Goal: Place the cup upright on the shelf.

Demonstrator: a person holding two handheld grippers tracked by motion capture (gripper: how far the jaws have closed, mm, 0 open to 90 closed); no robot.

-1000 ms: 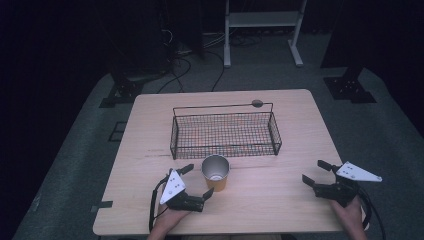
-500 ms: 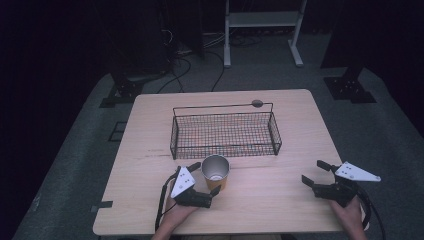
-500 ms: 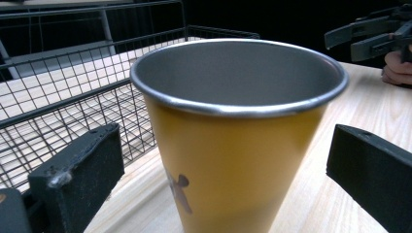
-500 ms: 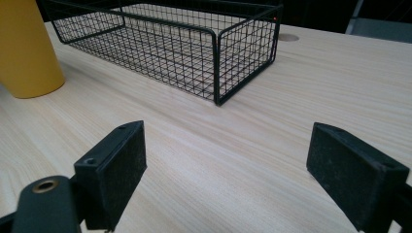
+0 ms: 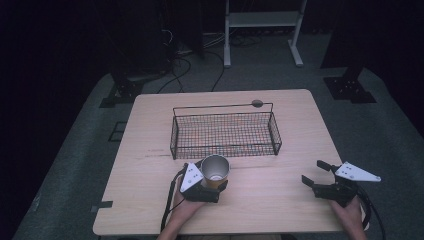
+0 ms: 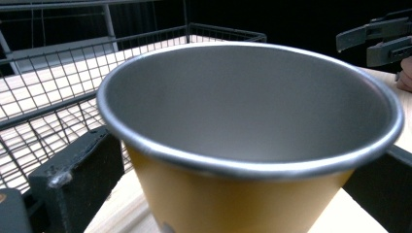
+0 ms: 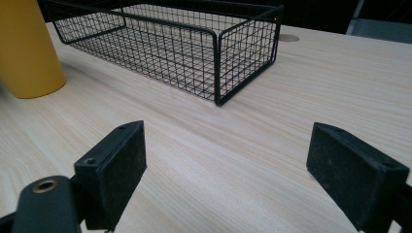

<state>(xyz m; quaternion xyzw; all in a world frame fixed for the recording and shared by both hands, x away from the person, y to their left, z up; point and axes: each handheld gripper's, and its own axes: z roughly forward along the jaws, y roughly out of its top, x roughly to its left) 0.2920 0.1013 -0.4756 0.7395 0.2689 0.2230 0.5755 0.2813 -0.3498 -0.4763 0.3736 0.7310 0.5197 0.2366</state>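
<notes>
Yellow outside and grey metal inside, the cup (image 5: 215, 171) stands upright on the wooden table (image 5: 280, 210), just in front of the near wall of the black wire basket (image 5: 225, 134), and your left gripper (image 5: 210, 187) has one jaw on each side of it; in the left gripper view the jaws sit close against the cup wall, but I cannot tell if they press it. Your right gripper (image 5: 320, 175) is well apart, near the right edge, with its jaws wide and nothing between them.
</notes>
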